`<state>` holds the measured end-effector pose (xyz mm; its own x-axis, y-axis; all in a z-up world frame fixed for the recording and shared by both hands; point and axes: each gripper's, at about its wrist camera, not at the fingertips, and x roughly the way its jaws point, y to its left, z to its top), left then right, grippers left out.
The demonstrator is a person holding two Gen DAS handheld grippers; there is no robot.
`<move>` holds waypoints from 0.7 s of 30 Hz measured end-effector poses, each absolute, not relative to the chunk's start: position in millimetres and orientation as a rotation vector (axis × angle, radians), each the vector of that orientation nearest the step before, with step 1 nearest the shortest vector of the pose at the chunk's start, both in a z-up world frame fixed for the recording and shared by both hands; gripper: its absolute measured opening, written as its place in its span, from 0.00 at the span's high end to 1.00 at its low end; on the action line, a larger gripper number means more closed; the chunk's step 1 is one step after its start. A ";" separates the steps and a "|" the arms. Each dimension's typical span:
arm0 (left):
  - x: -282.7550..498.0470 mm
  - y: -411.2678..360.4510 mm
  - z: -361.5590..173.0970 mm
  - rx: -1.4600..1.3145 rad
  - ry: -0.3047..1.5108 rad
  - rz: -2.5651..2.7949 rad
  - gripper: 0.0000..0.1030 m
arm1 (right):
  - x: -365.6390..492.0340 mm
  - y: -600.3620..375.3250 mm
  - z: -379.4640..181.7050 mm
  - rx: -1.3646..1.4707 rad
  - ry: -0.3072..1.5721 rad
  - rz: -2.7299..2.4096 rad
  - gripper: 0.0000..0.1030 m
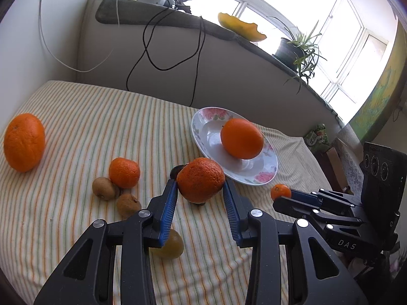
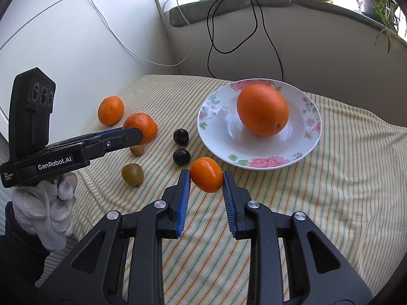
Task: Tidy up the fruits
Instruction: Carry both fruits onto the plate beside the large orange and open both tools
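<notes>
Striped cloth covers the bench under a sunny window. On it sits a flowered plate holding one big smooth orange. The left gripper has its fingers clenched on a rough, mottled mandarin just beside the plate. The right gripper grips a small glossy kumquat between its blue fingers. Two dark plums, three kiwis and two more mandarins lie loose on the cloth.
</notes>
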<state>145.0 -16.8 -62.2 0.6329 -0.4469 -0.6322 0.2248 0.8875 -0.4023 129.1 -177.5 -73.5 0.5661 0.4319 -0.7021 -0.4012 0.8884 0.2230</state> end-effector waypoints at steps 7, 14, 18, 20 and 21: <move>161.6 -44.6 -61.5 -0.278 0.809 -0.427 0.65 | 151.9 -180.7 -76.5 0.006 0.824 0.452 0.74; 178.3 -63.2 -62.8 -0.247 0.822 -0.441 0.65 | 173.2 -185.0 -82.9 0.001 0.832 0.441 0.74; 184.6 -68.6 -64.2 -0.245 0.829 -0.443 0.65 | 180.0 -184.2 -87.4 -0.016 0.836 0.438 0.74; 186.8 -70.7 -64.8 -0.243 0.831 -0.444 0.65 | 182.1 -183.5 -88.8 -0.021 0.836 0.439 0.74; 187.6 -71.2 -65.2 -0.244 0.833 -0.444 0.65 | 184.3 -182.7 -89.3 -0.025 0.836 0.437 0.74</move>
<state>187.6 -71.2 -65.2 0.5886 -0.4707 -0.6573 0.2833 0.8815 -0.3777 184.3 -182.7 -89.3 0.5870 0.3659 -0.7222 -0.3849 0.9109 0.1486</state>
